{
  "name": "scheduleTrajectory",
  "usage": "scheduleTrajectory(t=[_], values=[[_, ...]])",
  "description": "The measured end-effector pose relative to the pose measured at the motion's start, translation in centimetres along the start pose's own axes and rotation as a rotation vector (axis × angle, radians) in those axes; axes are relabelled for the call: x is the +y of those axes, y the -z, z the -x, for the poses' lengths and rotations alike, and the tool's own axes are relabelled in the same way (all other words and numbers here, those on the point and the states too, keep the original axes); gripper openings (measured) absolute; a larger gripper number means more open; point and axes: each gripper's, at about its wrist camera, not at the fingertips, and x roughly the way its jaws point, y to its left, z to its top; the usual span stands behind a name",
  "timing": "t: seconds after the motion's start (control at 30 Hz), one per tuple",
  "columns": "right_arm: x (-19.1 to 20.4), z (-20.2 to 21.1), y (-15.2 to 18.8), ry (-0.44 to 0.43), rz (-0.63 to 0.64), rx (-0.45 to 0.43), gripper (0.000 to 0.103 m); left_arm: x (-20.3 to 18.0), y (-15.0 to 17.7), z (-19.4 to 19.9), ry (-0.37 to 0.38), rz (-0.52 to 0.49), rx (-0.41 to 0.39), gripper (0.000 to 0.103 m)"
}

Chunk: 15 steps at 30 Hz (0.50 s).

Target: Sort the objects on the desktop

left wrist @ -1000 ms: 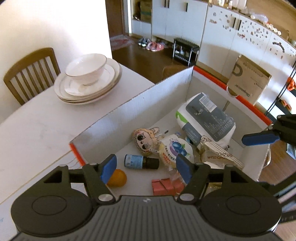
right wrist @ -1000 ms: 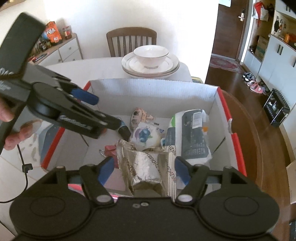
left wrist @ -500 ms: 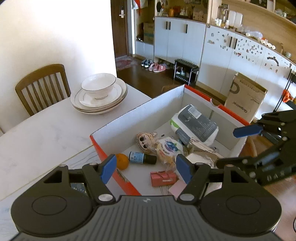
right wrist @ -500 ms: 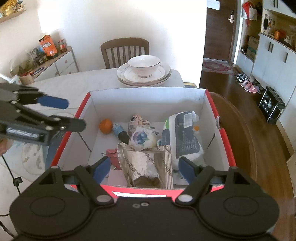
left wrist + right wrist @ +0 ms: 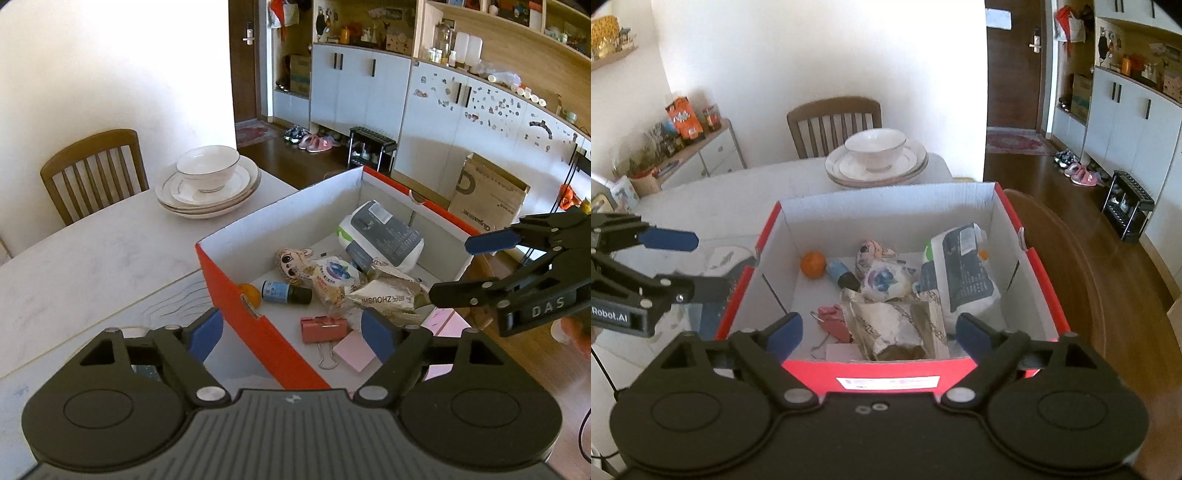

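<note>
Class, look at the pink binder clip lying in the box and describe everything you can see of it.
The pink binder clip lies on its side on the white floor of the red box, near the front. Its body looks like folded painted metal, and its thin wire handles, one ending in a loop, point toward the near wall. A pale pink sticky-note pad sits just beside that loop. The crinkled foil packet lies close alongside it. Neither gripper touches it.

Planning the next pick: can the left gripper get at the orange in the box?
Probably yes. The left gripper is open and empty, the box is open-topped, and the orange lies uncovered in a corner, though tight against the walls.
</note>
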Motion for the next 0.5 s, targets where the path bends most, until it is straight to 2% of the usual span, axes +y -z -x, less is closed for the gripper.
scheduleTrajectory(t=[0.2, 0.27, 0.3, 0.5], values=[[1.0, 1.0, 0.3, 0.000, 0.003, -0.053, 0.097, 0.4, 0.8, 0.8, 0.000, 0.021, -0.018, 0.090], [1.3, 1.4, 0.5, -0.003, 0.001, -0.067, 0.100, 0.5, 1.1, 1.1, -0.001, 0.029, -0.029, 0.103], [1.5, 1.6, 0.6, -0.005, -0.002, -0.075, 0.102, 0.6, 1.2, 1.3, -0.001, 0.034, -0.035, 0.103], [2.3, 3.0, 1.3, -0.005, -0.025, -0.118, 0.103, 0.7, 2.2, 2.3, 0.008, 0.043, -0.043, 0.103]])
